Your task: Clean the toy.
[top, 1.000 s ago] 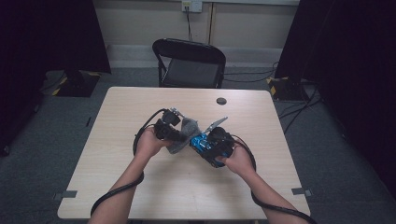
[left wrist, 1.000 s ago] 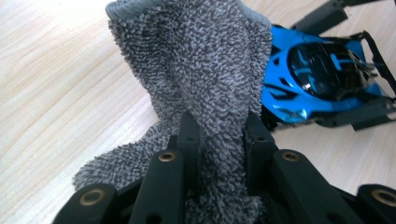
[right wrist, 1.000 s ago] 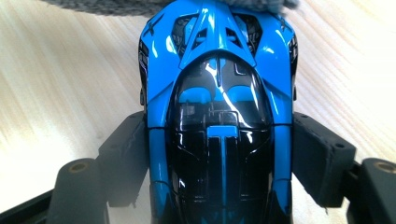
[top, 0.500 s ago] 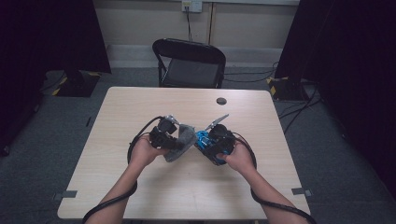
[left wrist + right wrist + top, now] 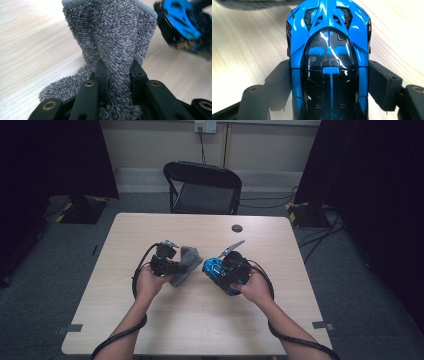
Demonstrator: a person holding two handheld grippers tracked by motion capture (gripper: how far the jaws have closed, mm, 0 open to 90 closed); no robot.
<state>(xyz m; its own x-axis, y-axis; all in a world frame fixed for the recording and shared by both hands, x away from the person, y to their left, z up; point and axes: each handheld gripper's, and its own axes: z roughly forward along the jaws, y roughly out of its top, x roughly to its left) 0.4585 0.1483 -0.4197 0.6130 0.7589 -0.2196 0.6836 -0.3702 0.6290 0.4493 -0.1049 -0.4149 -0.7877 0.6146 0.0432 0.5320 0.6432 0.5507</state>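
Your left gripper point(image 5: 176, 265) pinches the grey terry cloth point(image 5: 110, 37) (bunched between its jaws); your right gripper point(image 5: 220, 268) clamps the blue toy car point(image 5: 329, 62) mid-table point(image 5: 200, 330).

The rear of the blue toy car point(image 5: 329, 62) is cut off by the bottom edge in the right gripper view. In the left gripper view, the grey cloth point(image 5: 112, 37) is cropped at the top edge, and the car is blurred.
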